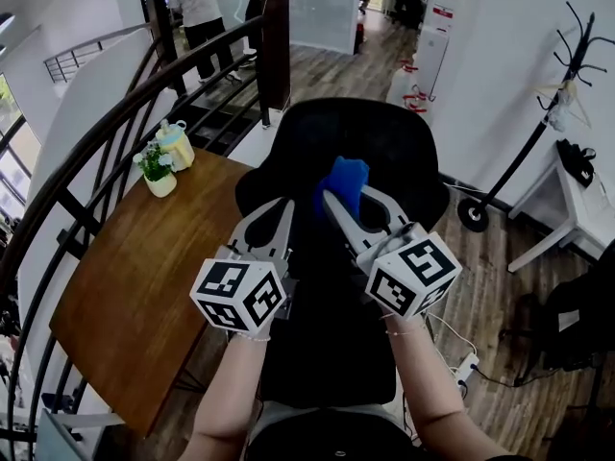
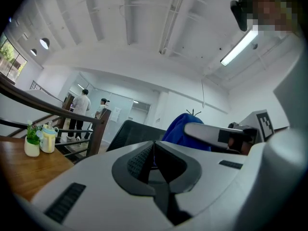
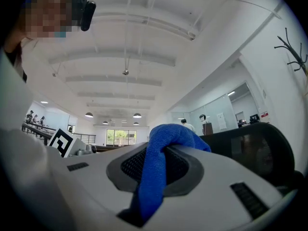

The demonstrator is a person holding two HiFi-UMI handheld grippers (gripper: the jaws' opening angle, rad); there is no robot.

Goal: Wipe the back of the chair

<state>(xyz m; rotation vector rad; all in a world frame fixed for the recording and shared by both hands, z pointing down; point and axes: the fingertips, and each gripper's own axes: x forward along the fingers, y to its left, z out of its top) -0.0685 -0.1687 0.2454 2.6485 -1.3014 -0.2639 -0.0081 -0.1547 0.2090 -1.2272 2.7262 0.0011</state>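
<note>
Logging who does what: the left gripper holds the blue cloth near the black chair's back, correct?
No. The right gripper holds the blue cloth near the black chair's back; the right gripper view shows it. The left gripper is shut, empty.

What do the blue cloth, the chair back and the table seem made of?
Blue cloth: probably microfibre, matte; fine nubby pile shows.
Chair back: black, matte, perhaps mesh or fabric; weave unclear.
Table: wood or veneer, brown, visible grain.
</note>
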